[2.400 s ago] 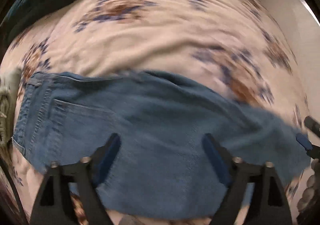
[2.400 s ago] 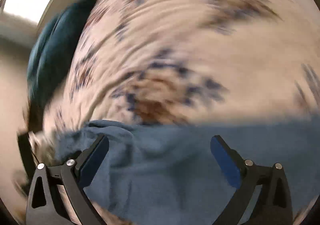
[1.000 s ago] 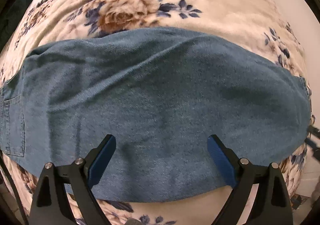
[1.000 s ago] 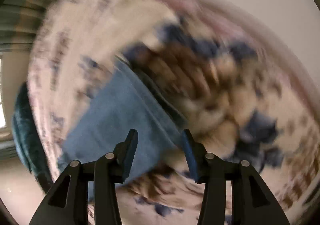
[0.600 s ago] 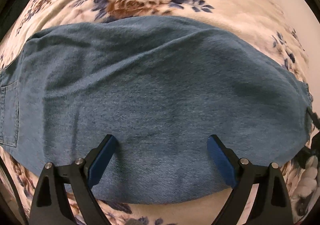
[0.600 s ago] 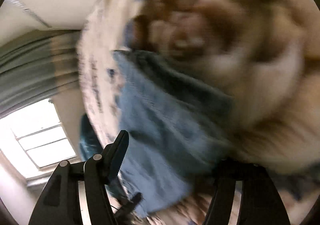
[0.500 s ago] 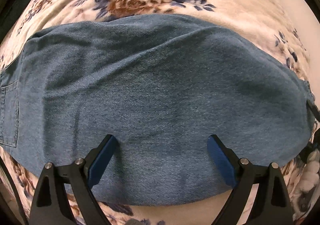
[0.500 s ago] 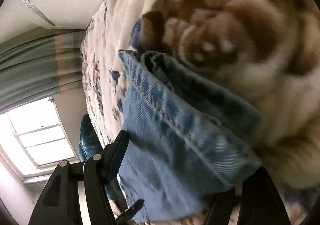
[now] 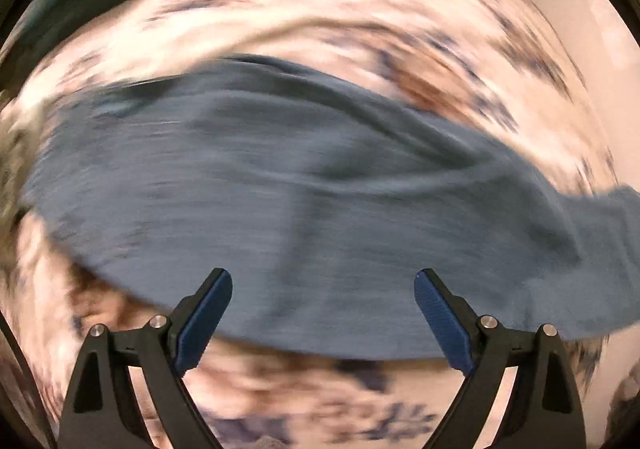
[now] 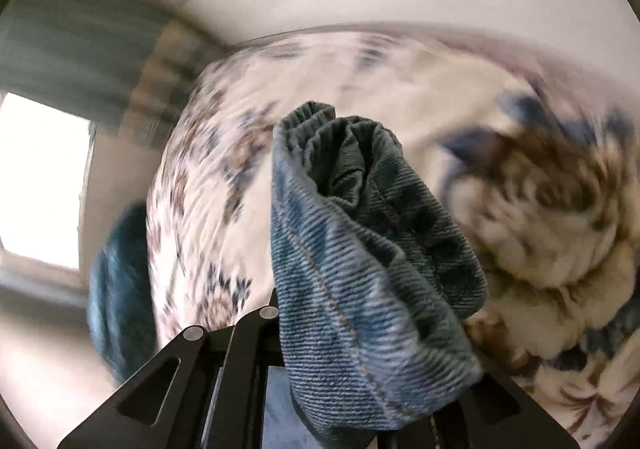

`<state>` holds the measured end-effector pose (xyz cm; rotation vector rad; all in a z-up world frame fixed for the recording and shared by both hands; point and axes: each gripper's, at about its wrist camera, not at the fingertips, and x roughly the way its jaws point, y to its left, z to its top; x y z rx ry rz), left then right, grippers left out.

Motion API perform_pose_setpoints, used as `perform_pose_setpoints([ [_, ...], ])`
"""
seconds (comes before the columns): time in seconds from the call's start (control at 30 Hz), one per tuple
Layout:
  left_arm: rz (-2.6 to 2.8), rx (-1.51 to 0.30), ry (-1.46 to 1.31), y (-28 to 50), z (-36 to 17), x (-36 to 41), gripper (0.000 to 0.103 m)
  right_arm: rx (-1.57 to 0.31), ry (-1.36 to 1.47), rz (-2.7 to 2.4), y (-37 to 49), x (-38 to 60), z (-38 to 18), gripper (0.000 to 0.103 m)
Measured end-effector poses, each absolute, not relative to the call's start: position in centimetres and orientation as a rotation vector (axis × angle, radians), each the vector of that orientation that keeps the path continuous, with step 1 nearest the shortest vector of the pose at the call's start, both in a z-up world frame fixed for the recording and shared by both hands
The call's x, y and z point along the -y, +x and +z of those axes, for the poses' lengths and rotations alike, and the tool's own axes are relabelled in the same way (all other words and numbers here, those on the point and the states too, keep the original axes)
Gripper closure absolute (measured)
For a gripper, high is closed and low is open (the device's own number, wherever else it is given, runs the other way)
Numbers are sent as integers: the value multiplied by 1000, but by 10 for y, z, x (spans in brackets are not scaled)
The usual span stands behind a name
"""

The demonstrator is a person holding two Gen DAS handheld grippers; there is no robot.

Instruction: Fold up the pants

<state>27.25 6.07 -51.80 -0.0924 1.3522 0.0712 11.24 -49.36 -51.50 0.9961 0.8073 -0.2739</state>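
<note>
The pants (image 9: 304, 185) are blue denim and they lie across a flowered blanket (image 9: 320, 5) on a bed; in the left wrist view they stretch from one side of the picture to the other, and the picture is blurred. The left gripper (image 9: 322, 315) hangs above the near edge of the cloth with its jaws wide apart and nothing between them. The right gripper (image 10: 360, 377) has just been closing its jaws, and now they are clamped on a bunched hem end (image 10: 360, 249) of the pants, which stands up in front of the camera in thick folds with a stitched seam. Denim is soft but rather heavy and dense, so I think it will sag between two holds and will not slide easily over the fuzzy blanket. A good place to hold is probably the thick hem or the waistband, with all layers taken together.
</note>
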Motion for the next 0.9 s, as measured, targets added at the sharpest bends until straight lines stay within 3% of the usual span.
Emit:
perform_pose_setpoints([
  [0.2, 393, -1252, -215, 243, -491, -192, 10, -952, 582, -128, 188, 337, -478, 92],
  [0.47, 531, -1270, -329, 215, -495, -272, 10, -1192, 73, 60, 227, 76, -555, 91],
  [0.57, 501, -1268, -374, 222, -496, -273, 10, -1351, 5, 69, 228, 39, -593, 79],
  [0.63, 467, -1263, -398, 230, -490, -269, 10, -1362, 84, 101, 227, 46, -586, 74],
  [0.67, 433, -1257, -415, 236, -487, -264, 10, -1373, 189, 145, 226, 58, -576, 60],
  [0.7, 406, -1255, -425, 241, -485, -260, 10, -1377, 278, 183, 226, 69, -571, 28],
  [0.73, 375, -1252, -437, 248, -482, -254, 10, -1376, 402, 232, 223, 84, -560, 13],
  [0.77, 332, -1253, -448, 256, -478, -244, 10, -1366, 513, 278, 219, 101, -548, 8],
  [0.9, 160, -1256, -485, 284, -468, -206, 10, -1331, 709, 290, 216, 170, -509, 8],
])
